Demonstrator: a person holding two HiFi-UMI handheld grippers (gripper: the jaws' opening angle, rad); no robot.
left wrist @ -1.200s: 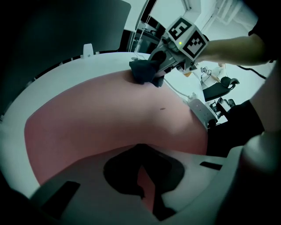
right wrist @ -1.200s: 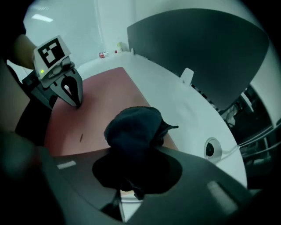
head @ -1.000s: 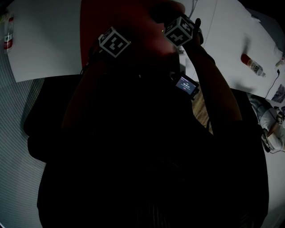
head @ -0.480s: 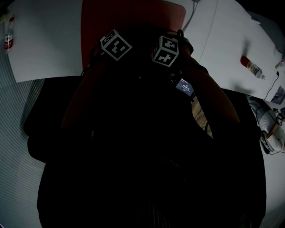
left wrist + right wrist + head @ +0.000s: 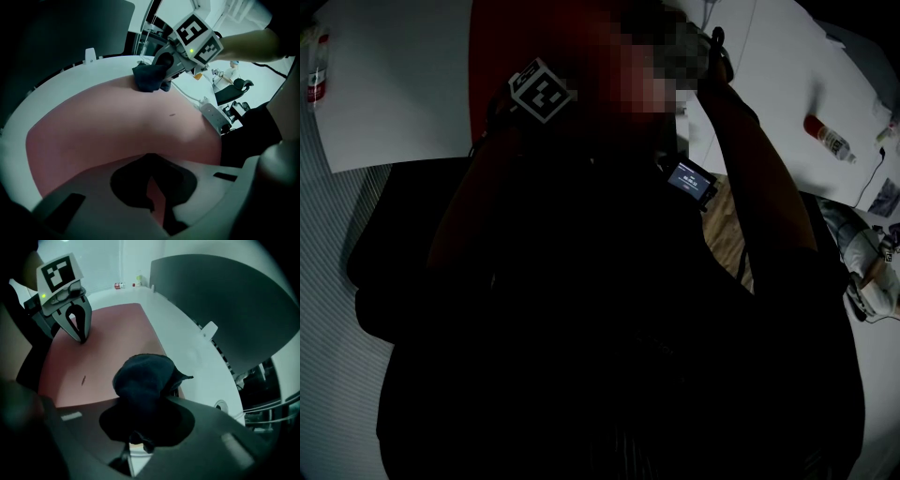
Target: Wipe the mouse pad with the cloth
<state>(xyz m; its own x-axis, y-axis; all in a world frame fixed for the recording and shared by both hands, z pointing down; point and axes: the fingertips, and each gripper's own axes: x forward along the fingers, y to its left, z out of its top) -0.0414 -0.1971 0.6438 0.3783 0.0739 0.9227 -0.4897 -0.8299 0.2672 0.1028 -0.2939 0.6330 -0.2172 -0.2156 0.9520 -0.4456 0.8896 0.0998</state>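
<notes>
Dark bunched cloth (image 5: pixel 143 380) resting on flat red mouse pad (image 5: pixel 108 338)

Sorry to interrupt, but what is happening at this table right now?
A person appears to be wiping a red mouse pad on a white table. The right tongs are shut on a dark cloth, which sits on the pad near one edge. The left tongs are shut and empty, tips resting on the pad, perhaps to steady it.

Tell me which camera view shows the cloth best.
The right gripper view: the dark cloth fills the middle, clamped by the right hand-held gripper over the red mouse pad. The left gripper view shows it small and far, at the pad's edge. The head view doesn't show it.
</notes>
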